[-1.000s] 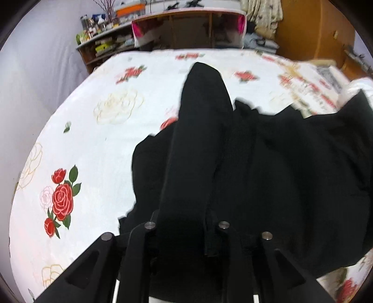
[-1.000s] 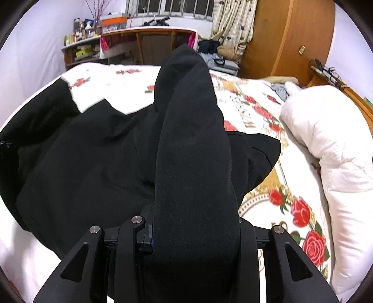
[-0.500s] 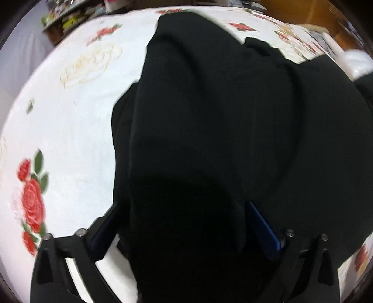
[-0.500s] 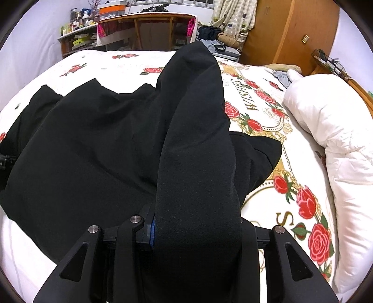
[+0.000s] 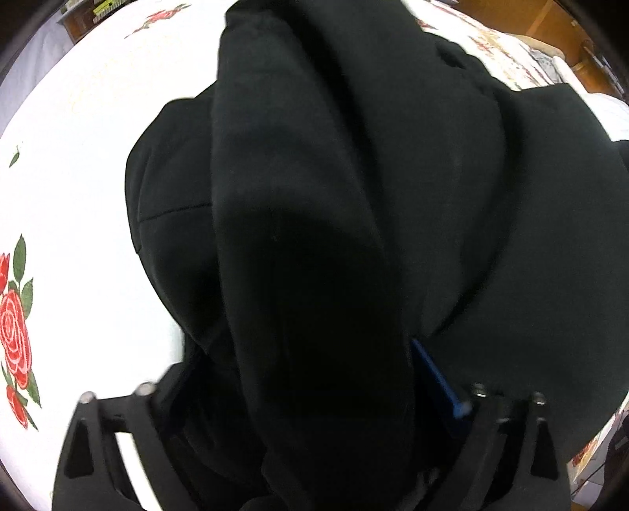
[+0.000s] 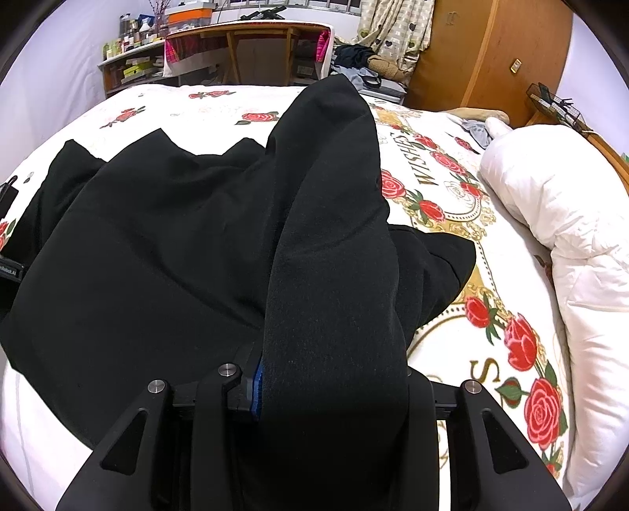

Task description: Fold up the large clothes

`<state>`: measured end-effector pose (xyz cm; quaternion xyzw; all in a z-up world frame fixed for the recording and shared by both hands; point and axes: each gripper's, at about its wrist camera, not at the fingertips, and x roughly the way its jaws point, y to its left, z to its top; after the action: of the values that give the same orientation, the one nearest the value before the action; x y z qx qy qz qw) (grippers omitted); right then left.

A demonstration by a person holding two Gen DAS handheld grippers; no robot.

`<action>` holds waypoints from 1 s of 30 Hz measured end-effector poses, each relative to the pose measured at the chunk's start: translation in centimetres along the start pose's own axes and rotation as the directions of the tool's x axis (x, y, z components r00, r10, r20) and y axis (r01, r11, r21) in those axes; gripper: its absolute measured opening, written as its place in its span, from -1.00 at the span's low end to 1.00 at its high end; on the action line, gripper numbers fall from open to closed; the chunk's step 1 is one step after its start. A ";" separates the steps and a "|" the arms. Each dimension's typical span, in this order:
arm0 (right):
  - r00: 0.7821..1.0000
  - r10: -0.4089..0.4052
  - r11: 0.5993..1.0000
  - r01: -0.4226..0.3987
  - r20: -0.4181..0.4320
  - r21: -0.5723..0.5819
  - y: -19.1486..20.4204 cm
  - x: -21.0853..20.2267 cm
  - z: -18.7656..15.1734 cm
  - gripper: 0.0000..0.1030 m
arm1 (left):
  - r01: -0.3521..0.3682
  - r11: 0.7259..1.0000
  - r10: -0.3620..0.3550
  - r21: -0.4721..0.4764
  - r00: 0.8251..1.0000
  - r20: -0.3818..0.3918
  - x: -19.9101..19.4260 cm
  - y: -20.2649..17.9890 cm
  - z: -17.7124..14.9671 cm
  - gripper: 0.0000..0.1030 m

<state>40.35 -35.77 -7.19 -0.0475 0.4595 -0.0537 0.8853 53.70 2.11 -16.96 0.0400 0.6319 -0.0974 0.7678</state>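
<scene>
1. Now the left tongs [image 5: 314,393] have their two black arms spread wide, with a thick fold of the black garment [image 5: 393,177] draped between and over them; a blue pad [image 5: 436,381] shows on the right arm, just beside the cloth. The fingertips are buried under the fabric, so whether the cloth is pinched there I cannot tell.
2. Ahead of the left tongs the garment rises in a broad dark ridge and fills most of the view, spreading away to the right.
3. To the left of those tongs lies the white bedspread [image 5: 86,129], printed with red roses [image 5: 13,338].
4. Meanwhile the right tongs [image 6: 326,389] are closed onto another thick fold of the black garment [image 6: 157,255]; a blue pad [image 6: 257,393] presses against the cloth's left side.
5. From the right tongs the fold runs forward and upward as a raised hump, while the rest of the garment lies spread on the bed to the left.
6. Right of the tongs, the rose-printed bedspread [image 6: 444,353] is bare, and beyond it sits a bunched white duvet [image 6: 570,236].
7. Far ahead, past the foot of the bed, stand a wooden desk [image 6: 251,35], cluttered shelves [image 6: 133,67] and a wooden wardrobe [image 6: 491,51].
</scene>
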 end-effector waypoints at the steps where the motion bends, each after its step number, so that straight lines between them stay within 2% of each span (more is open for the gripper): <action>1: 1.000 0.003 1.000 -0.003 0.000 0.007 -0.1 0.0 0.0 -0.25 | -0.004 1.000 0.004 0.010 1.000 0.005 -0.3 -0.4 -0.1 0.55; 2: 1.000 0.005 1.000 -0.005 0.000 0.011 -0.1 0.1 0.0 -0.25 | -0.014 1.000 0.013 0.019 1.000 0.014 -0.7 -0.9 -0.2 0.46; 4: 1.000 0.003 1.000 -0.003 -0.001 0.012 -0.1 0.1 0.0 -0.25 | -0.047 0.997 0.045 0.056 0.998 0.033 -1.3 -2.2 -0.4 0.16; 8: 1.000 0.007 1.000 -0.007 -0.004 0.022 -0.2 0.1 -0.1 -0.25 | -0.131 0.988 0.123 0.083 0.987 0.100 -2.5 -4.2 -1.3 -0.15; 10: 1.000 0.006 1.000 -0.006 -0.007 0.023 -0.2 0.2 -0.1 -0.25 | -0.198 0.975 0.181 0.105 0.972 0.151 -3.3 -5.4 -2.1 -0.35; 13: 1.000 0.003 0.999 -0.003 -0.010 0.034 -0.2 0.2 -0.2 -0.25 | -0.279 0.953 0.247 0.121 0.942 0.227 -4.5 -7.5 -3.4 -0.49; 18: 1.000 0.006 0.998 -0.006 -0.015 0.057 -0.3 0.1 -0.4 -0.25 | -0.412 0.891 0.340 0.192 0.884 0.320 -5.1 -11.2 -5.0 -0.54; 19: 1.000 0.004 0.998 -0.003 -0.018 0.059 -0.3 0.2 -0.4 -0.25 | -0.423 0.884 0.347 0.201 0.879 0.327 -5.2 -11.8 -5.2 -0.54; 22: 1.000 0.001 0.998 0.000 -0.025 0.058 -0.2 0.2 -0.2 -0.25 | -0.426 0.880 0.337 0.211 0.872 0.355 -5.7 -12.9 -5.9 -0.54; 25: 1.000 0.010 0.997 -0.008 -0.023 0.075 -0.4 -0.1 -0.2 -0.25 | -0.361 0.917 0.289 0.170 0.894 0.343 -6.5 -12.3 -5.9 -0.55; 26: 1.000 0.013 0.997 -0.011 -0.024 0.079 -0.5 -0.1 -0.1 -0.25 | -0.352 0.924 0.286 0.151 0.896 0.341 -6.8 -12.2 -5.8 -0.56; 28: 1.000 0.009 0.997 -0.007 -0.027 0.079 -0.4 -0.1 -0.1 -0.25 | -0.360 0.921 0.290 0.146 0.888 0.357 -7.3 -12.5 -6.0 -0.57; 30: 1.000 0.009 0.996 -0.007 -0.028 0.085 -0.5 0.0 -0.1 -0.25 | -0.417 0.890 0.323 0.186 0.862 0.390 -7.3 -13.2 -6.6 -0.58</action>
<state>40.21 -36.25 -7.15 -0.0074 0.4696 -0.0702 0.8800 43.42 -8.92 -10.35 0.2455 0.4474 -0.0356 0.8593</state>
